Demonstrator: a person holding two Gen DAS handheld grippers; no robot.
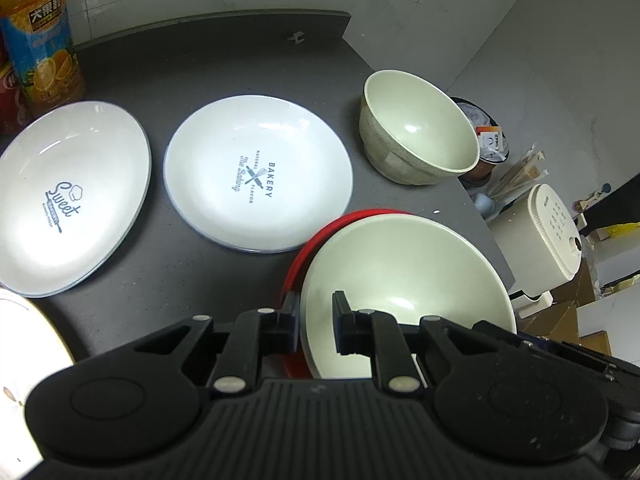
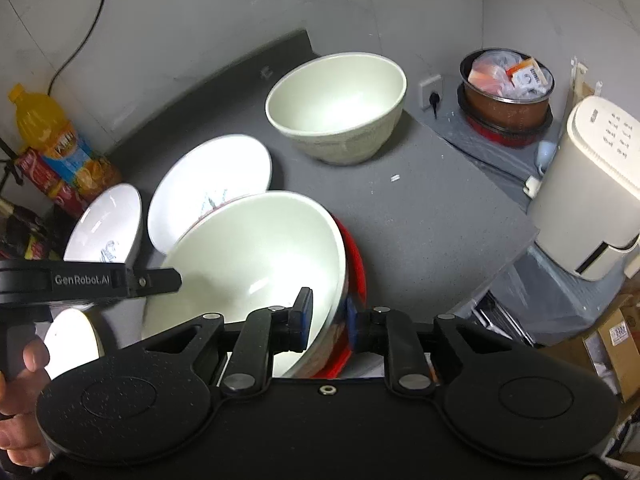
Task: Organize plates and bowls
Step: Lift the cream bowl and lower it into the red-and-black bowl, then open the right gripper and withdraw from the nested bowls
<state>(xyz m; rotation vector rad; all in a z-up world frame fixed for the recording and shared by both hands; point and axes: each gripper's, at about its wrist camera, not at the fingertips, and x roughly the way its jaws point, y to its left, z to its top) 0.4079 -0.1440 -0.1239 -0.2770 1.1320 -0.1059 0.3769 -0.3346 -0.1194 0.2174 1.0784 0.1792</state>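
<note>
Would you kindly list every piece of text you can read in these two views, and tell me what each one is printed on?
"BAKERY", "NATURAL FLAVOR", "The Baking": middle white plate.
"Sweet": left white plate; the small line beneath is too small to read.
"GenRobot.AI": side of the left gripper.
"大果粒": orange juice bottle label; its other print is blurred.
Red can, white appliance buttons, cardboard box label: unreadable.

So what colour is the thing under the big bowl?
Red plate, clearest in the left wrist view.
</note>
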